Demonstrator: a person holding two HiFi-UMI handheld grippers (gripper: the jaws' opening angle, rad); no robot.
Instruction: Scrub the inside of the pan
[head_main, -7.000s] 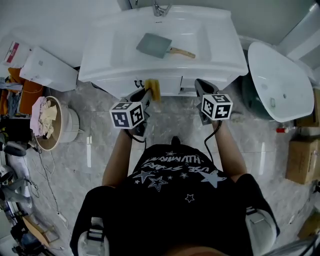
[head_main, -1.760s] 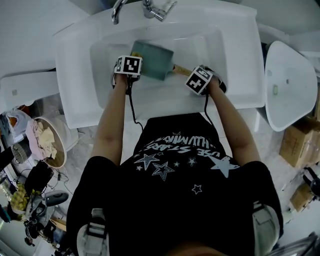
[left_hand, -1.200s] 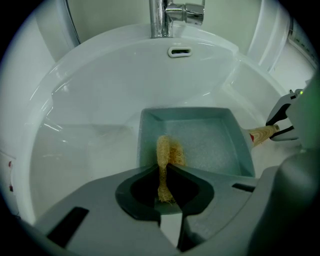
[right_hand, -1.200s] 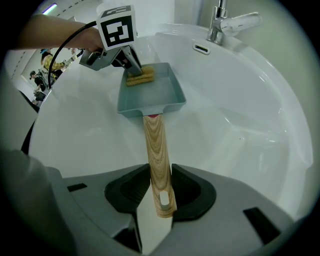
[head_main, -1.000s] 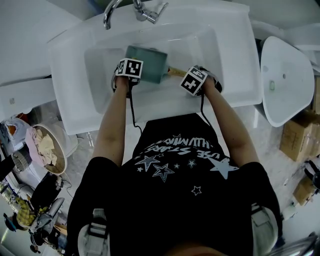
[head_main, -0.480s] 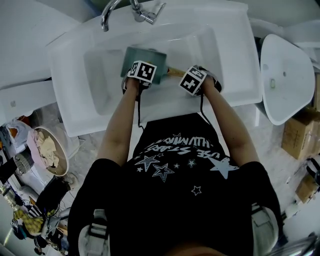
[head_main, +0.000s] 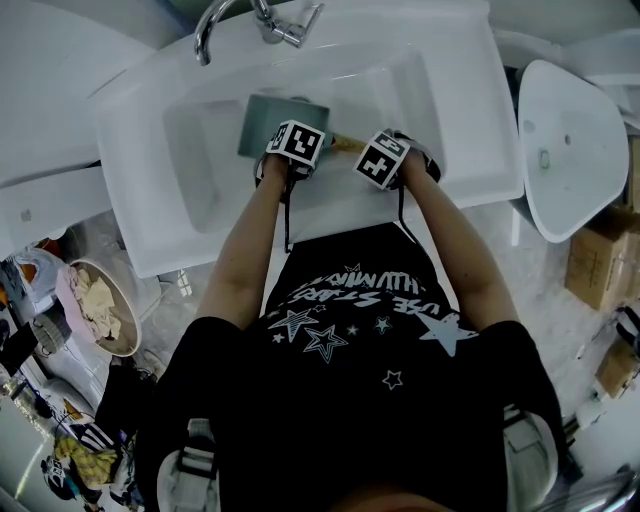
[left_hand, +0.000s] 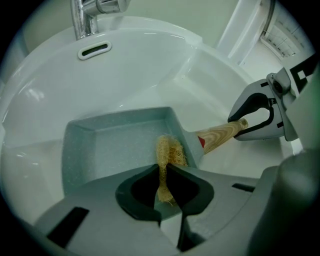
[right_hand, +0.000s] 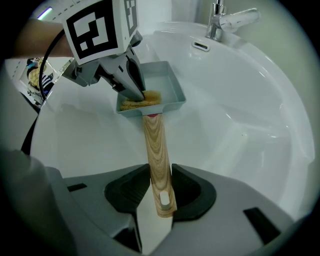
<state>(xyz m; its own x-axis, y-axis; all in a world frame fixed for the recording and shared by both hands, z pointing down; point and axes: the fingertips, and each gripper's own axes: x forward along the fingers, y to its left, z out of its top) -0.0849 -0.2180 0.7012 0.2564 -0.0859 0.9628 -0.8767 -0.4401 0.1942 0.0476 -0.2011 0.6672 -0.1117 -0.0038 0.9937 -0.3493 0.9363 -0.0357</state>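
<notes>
Person in a black star-print T-shirt stands at the sink, both forearms reaching down into the basin.

Right claw: pinching the light wooden handle of the pan, close to its free end where the hanging hole is. Jaws press on both sides of the wood and the claw points down.

Left claw: pressed together on a thin yellow fibrous scrub pad. The pad sticks out past the tips and is squeezed flat between them. The tips are down inside the pan, and the pad touches the floor right against the wall on the handle side.

Square grey-green pan: sits flat on the bottom of the white ceramic sink, about mid-basin, open side up, handle pointing to the person's right. The rest of the pan floor is bare and looks speckled.

Behind the pan is the sink's back wall with an oval overflow slot. A chrome tap sits above it on the rear rim.
</notes>
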